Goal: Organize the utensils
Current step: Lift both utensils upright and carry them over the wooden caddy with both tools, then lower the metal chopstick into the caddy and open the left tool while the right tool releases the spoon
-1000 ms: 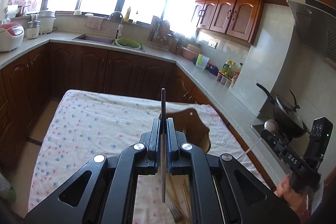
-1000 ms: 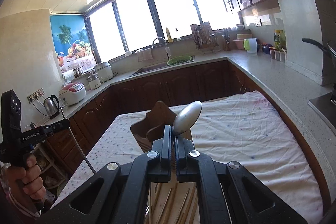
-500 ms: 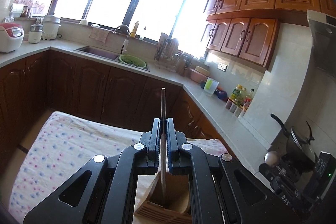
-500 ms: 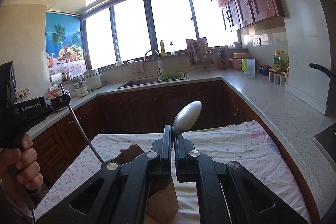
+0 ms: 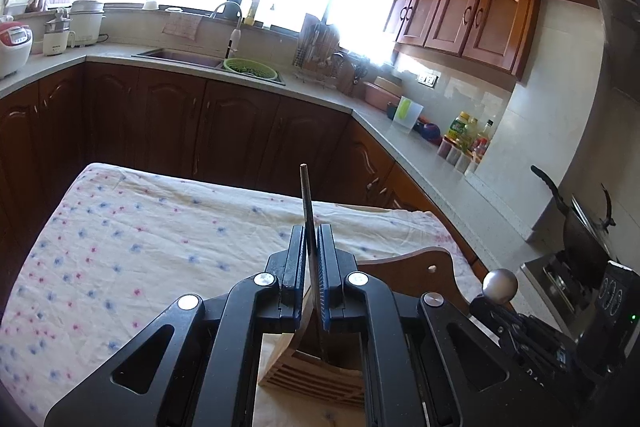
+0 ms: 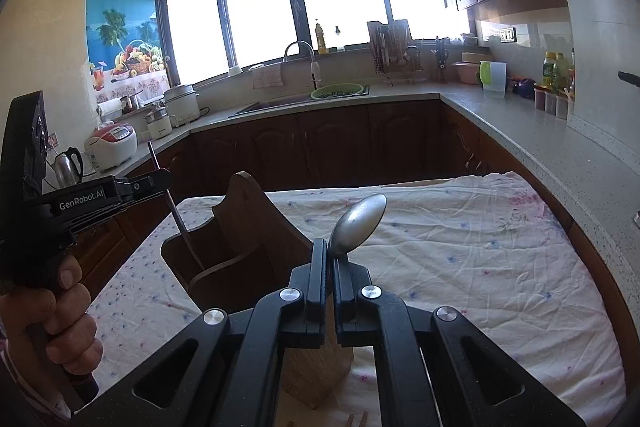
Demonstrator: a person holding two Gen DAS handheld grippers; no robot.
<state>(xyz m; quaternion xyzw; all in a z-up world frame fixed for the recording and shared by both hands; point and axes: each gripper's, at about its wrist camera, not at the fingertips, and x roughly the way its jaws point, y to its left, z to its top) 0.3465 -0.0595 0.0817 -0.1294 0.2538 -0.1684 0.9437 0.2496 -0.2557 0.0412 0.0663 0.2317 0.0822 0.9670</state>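
Note:
A wooden utensil holder [image 5: 400, 267] [image 6: 256, 227] stands on the cloth-covered table [image 5: 140, 235]. My left gripper [image 5: 311, 239] [image 6: 160, 183] is shut on a thin metal utensil [image 5: 306, 203], held upright; its kind I cannot tell. The utensil's lower end [image 6: 188, 239] reaches down into the holder's left compartment. My right gripper [image 6: 330, 255] [image 5: 492, 307] is shut on the handle of a steel spoon [image 6: 358, 227] [image 5: 499, 285], bowl up, just above the holder's near right side. The spoon's handle is hidden behind the fingers.
The flowered cloth [image 6: 460, 267] covers the table beyond and right of the holder. A fork tip [image 6: 356, 419] lies at the near edge. Dark cabinets and a grey counter [image 5: 400, 131] run behind and to the right, with a wok [image 5: 580, 239] on the stove.
Both grippers have come forward and down over the holder, still gripping their utensils. The thin utensil's lower end now sits inside the holder, and the spoon hangs closer above it.

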